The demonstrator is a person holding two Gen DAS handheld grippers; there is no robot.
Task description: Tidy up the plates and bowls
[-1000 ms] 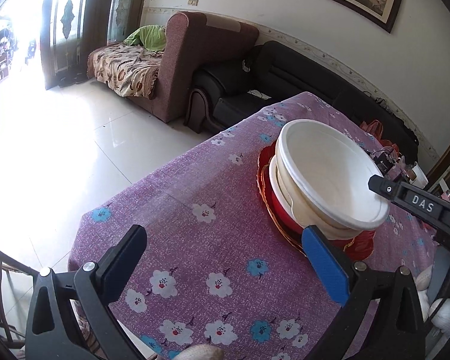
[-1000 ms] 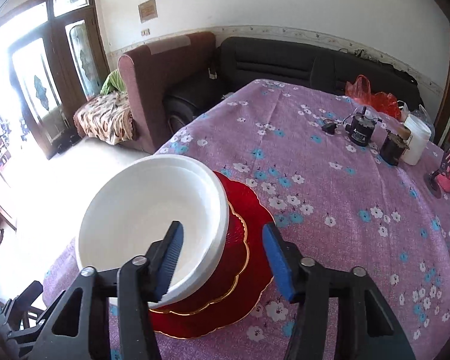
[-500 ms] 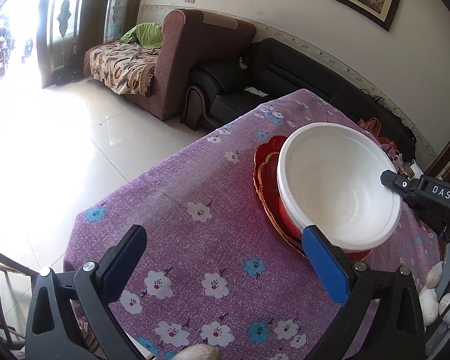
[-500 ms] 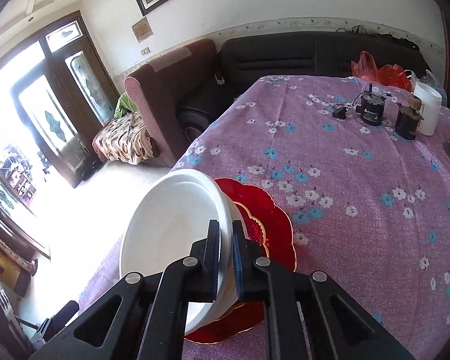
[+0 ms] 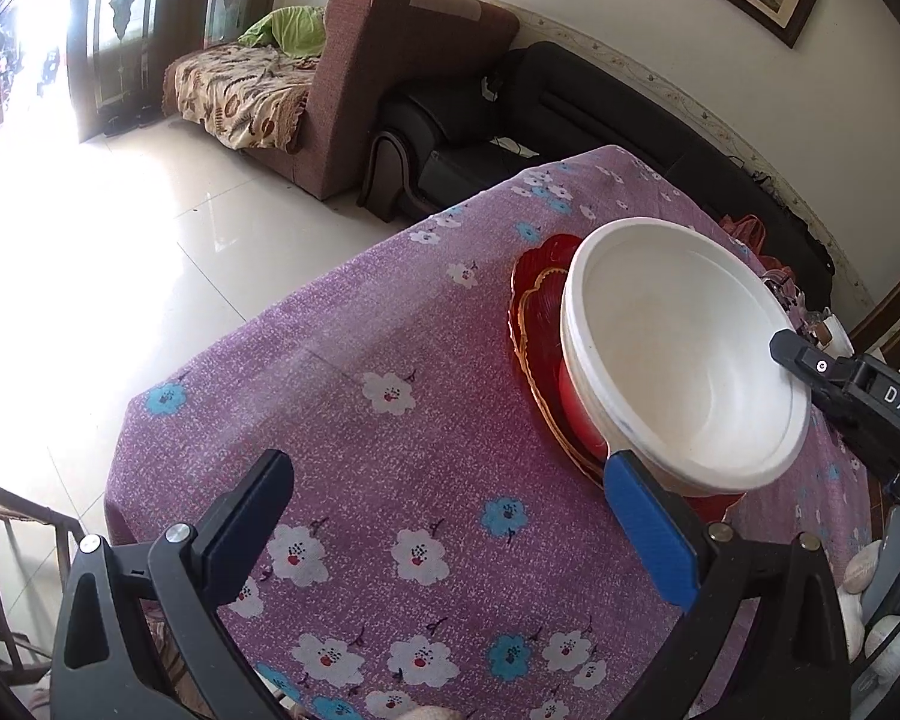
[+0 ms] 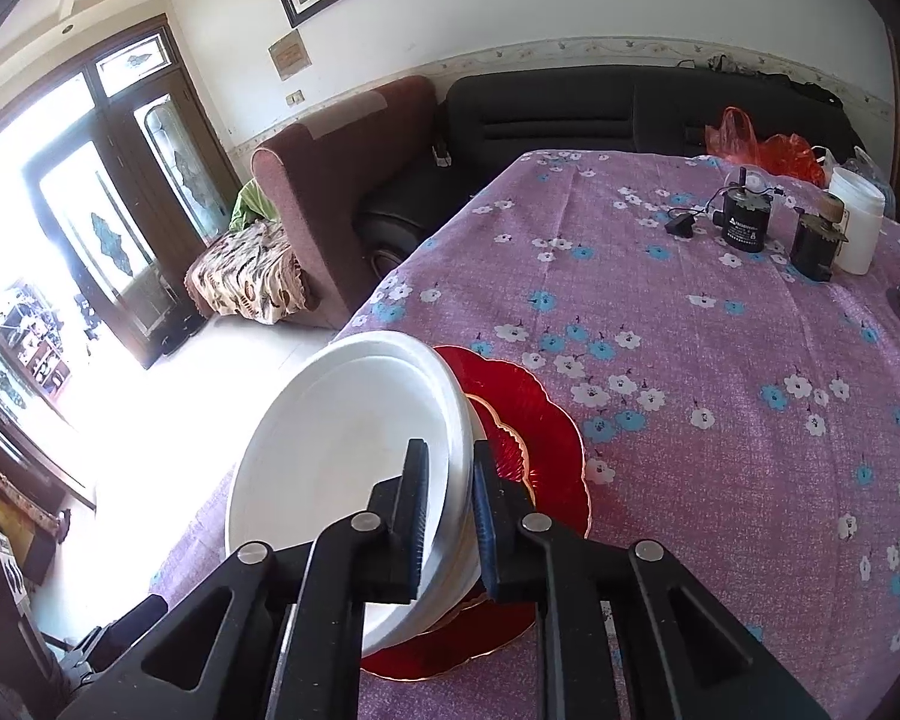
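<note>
One desk (image 6: 720, 420) fills both views, draped in a purple cloth printed with white and blue flowers. Beyond its far edge stand a brown armchair (image 5: 390, 60) and a black sofa (image 6: 570, 114) against the wall.

On the near-left part of the desk lies a large red plate (image 6: 540, 414) with a scalloped gold rim, and a smaller red plate (image 5: 540, 312) of the same pattern rests on top of it. A red bowl (image 5: 573, 408) shows just under the white one in the left wrist view.

The white bowl (image 5: 678, 360) is tilted, its opening turned toward the left side, its lower edge over the red plates. Whether it touches them cannot be told. In the right wrist view it appears to have a second white rim nested close beneath the first.

The right gripper (image 6: 450, 510) is clamped on the white bowl's rim, one finger inside the bowl and the other on its outer wall, the jaws nearly together. The left gripper (image 5: 450, 516) is spread wide and holds nothing, hanging over the flowered cloth with its blue-padded finger just beside the bowl's near edge.

At the far right of the desk stand a white jar (image 6: 857, 228), a black cylindrical motor (image 6: 745, 219) and a smaller dark device (image 6: 816, 243), well apart from the plates.
</note>
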